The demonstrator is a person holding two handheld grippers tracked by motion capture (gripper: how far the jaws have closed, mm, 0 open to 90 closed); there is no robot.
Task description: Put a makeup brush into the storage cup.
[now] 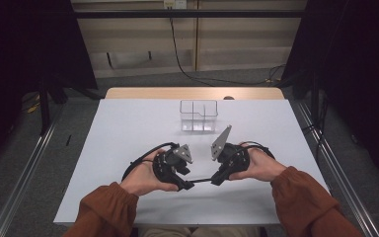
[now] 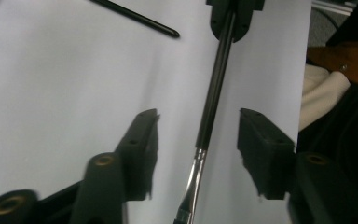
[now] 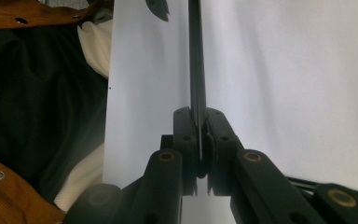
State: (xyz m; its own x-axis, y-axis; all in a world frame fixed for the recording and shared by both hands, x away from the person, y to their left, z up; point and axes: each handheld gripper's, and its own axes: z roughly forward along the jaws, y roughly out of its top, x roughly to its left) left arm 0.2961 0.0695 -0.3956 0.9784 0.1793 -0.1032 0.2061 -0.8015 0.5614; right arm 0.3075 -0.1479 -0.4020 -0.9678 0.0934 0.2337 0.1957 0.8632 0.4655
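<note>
**Brush bridges the two grippers, right one has the grip**

Start big: the white bench [image 1: 128,128] spreads across the high view, nearly bare, with a clear plastic divided box [image 1: 198,116] standing upright toward its far edge, well apart from the hands. Near the front edge, two hands in rust-coloured sleeves bring their tools together, tips pointing inward at each other.

The right gripper [image 3: 199,140] is clenched on the thin black handle of a paintbrush [image 2: 213,98]; from its own camera the handle runs straight up out of the pinched pads. The left gripper [image 2: 198,121] stands released, jaws set apart on either side of the brush, touching it nowhere. The black handle and the silver collar below it pass between them with a gap on both sides.

So here is the relation that matters: the brush's long axis lies level between the two tools, running from one gripper across to the other, as seen in the high view [image 1: 203,180]. One end sits in the right jaws, the collar end lies inside the open left jaws. Only the right hand is carrying it.

A second slim black stick [image 2: 137,17] lies on the bench beyond, apart from both tools.
</note>
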